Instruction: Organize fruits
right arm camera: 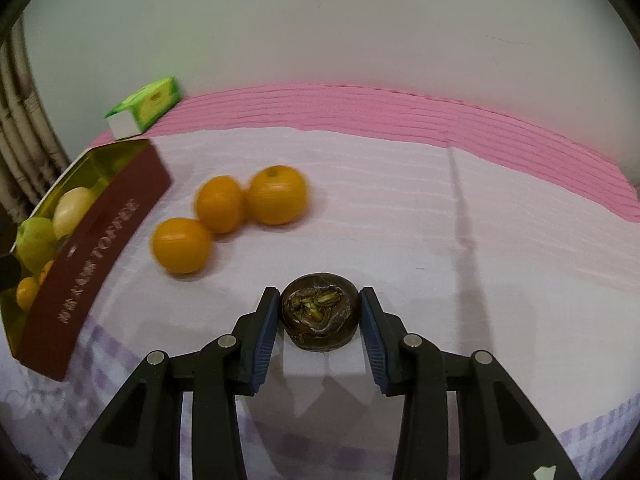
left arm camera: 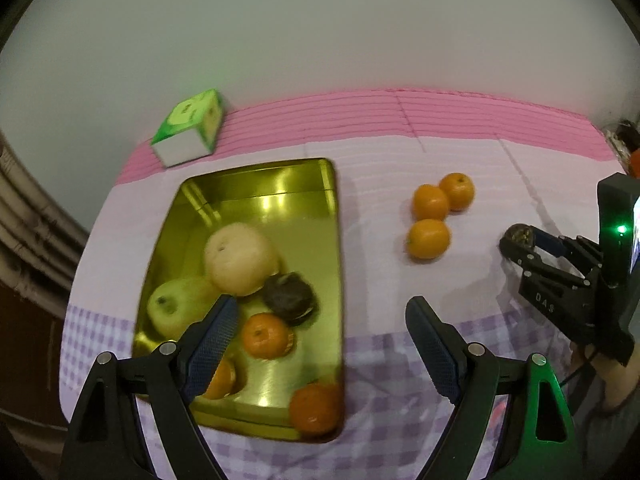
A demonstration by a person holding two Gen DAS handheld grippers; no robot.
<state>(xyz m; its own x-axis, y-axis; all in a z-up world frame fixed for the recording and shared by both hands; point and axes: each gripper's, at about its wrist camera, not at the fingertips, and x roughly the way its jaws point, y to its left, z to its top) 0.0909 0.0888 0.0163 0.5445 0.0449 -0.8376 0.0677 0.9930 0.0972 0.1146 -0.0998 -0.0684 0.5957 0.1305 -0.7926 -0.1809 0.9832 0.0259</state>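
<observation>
A gold tin tray (left arm camera: 280, 188) holds a pale round fruit (left arm camera: 240, 258), a green apple (left arm camera: 176, 306), a dark brown fruit (left arm camera: 290, 298) and three small oranges (left arm camera: 266, 336). My left gripper (left arm camera: 320, 320) is open and empty, above the tray's near right edge. Three oranges (left arm camera: 430, 238) lie loose on the cloth to the right; they also show in the right wrist view (right arm camera: 182, 250). My right gripper (right arm camera: 320, 312) is shut on a dark brown mangosteen (right arm camera: 319, 316), just above the cloth. It shows in the left wrist view (left arm camera: 516, 240) too.
A green and white carton (left arm camera: 188, 130) lies at the back left by the wall. The tray's red side (right arm camera: 92, 264) faces the right gripper. A pink and lilac checked cloth (right arm camera: 440, 220) covers the table. Pipes run at the far left.
</observation>
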